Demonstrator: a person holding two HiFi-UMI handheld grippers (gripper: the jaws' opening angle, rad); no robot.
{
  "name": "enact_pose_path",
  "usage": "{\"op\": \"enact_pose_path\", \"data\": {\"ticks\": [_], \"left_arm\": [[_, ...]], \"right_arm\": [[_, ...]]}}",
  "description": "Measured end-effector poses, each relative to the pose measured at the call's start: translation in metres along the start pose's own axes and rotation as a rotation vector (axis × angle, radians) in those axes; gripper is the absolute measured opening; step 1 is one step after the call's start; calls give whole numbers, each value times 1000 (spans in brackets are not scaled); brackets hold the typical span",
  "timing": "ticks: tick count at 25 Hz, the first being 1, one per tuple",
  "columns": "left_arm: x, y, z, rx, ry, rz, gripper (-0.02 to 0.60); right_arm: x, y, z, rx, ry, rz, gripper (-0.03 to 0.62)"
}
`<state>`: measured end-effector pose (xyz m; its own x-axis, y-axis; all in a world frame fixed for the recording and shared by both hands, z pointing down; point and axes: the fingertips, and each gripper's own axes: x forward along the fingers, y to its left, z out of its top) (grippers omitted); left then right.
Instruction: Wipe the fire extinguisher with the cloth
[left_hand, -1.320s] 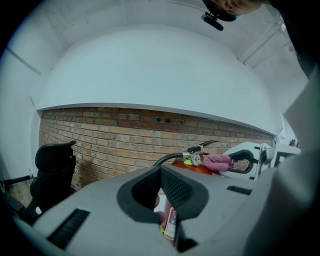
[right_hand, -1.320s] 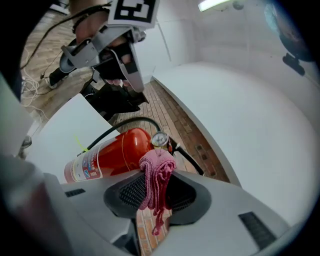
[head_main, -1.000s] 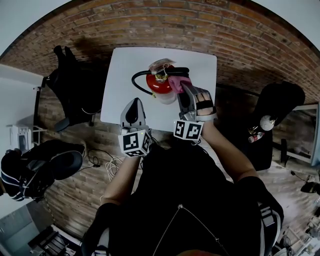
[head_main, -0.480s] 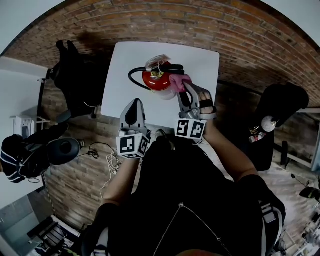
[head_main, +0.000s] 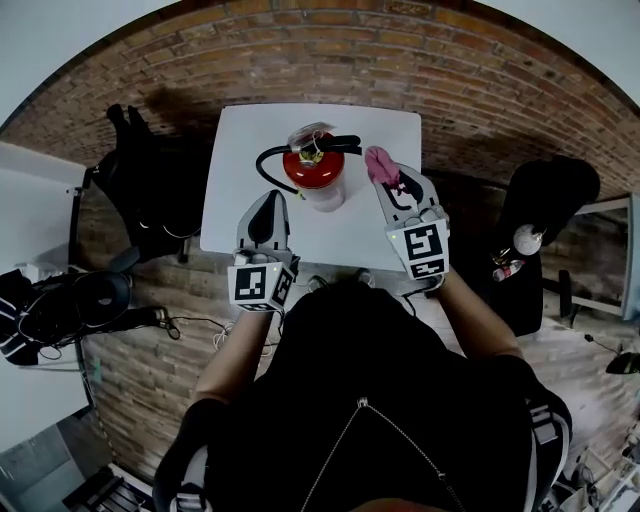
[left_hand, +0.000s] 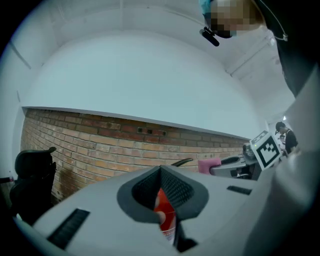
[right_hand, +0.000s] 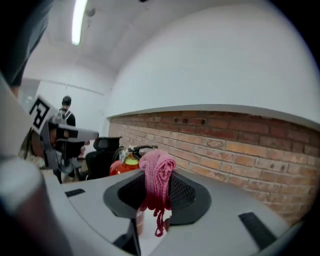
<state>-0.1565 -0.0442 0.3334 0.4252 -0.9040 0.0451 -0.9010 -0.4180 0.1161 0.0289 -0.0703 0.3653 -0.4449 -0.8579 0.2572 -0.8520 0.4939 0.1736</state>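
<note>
A red fire extinguisher (head_main: 312, 168) with a black hose stands upright at the middle of the white table (head_main: 240, 150). My right gripper (head_main: 386, 182) is shut on a bunched pink cloth (head_main: 379, 164), held just right of the extinguisher and apart from it. The right gripper view shows the cloth (right_hand: 157, 176) hanging between the jaws, with the extinguisher (right_hand: 120, 167) behind on the left. My left gripper (head_main: 270, 198) is shut and holds nothing, near the table's front edge, pointing at the extinguisher (left_hand: 165, 216). The cloth (left_hand: 209, 165) also shows in the left gripper view.
A black office chair (head_main: 150, 175) stands left of the table and another (head_main: 548, 210) to its right. A dark bag (head_main: 60, 310) and cables lie on the brick floor at left. A brick wall (right_hand: 240, 140) runs behind the table.
My right gripper has pulled the pink cloth off the extinguisher's side and moved right, away from it. The left gripper has barely moved.
</note>
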Motion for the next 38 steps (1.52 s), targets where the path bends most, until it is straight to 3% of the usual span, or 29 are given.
{"op": "enact_pose_path", "data": {"ticks": [4, 7, 16, 38], "left_arm": [[-2, 0, 30, 0, -55, -52, 9], [-4, 1, 50, 6, -88, -80, 9], [-11, 18, 89, 29, -154, -102, 9], [-29, 23, 88, 32, -162, -109, 9]], "right_arm": [[-11, -14, 31, 269, -73, 32, 117], [-17, -14, 53, 339, -117, 49, 117], [-26, 6, 87, 345, -179, 74, 117], [-25, 35, 92, 290, -177, 94, 117]]}}
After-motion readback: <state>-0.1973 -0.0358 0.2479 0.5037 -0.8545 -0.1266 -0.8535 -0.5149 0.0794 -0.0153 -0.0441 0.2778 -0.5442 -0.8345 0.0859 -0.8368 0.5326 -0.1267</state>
